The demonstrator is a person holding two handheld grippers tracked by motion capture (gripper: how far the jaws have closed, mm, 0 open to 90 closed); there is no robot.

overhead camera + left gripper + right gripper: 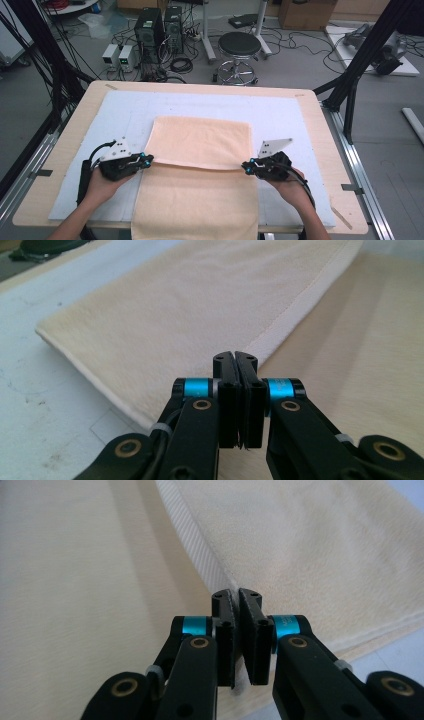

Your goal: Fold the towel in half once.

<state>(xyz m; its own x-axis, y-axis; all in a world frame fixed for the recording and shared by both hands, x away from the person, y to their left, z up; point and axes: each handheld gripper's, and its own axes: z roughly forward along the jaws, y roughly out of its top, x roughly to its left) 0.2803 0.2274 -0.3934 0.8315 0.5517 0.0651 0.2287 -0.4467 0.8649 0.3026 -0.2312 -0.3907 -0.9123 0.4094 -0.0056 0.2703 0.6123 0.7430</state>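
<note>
- Left gripper (146, 159): held in the person's left hand (102, 185) at the left end of the towel's folded-over edge. In the left gripper view (234, 360) the jaws are seen pressed together at the hemmed corner; whether cloth is pinched between them cannot be told.
- Right gripper (247, 165): held in the right hand (292, 187) at the right end of the same edge. In the right gripper view (237, 599) the jaws are likewise closed against the ribbed hem, with the grasp itself hidden.
- Towel (200, 145): a peach cloth, laid lengthwise in the middle of the table. Its far part is doubled back over the near part, the hemmed edge running across between the two grippers; the near end hangs over the table's front edge.
- White mat (120, 112): spread beneath the towel.
- Table (80, 115): a pale wooden top carrying the mat.
</note>
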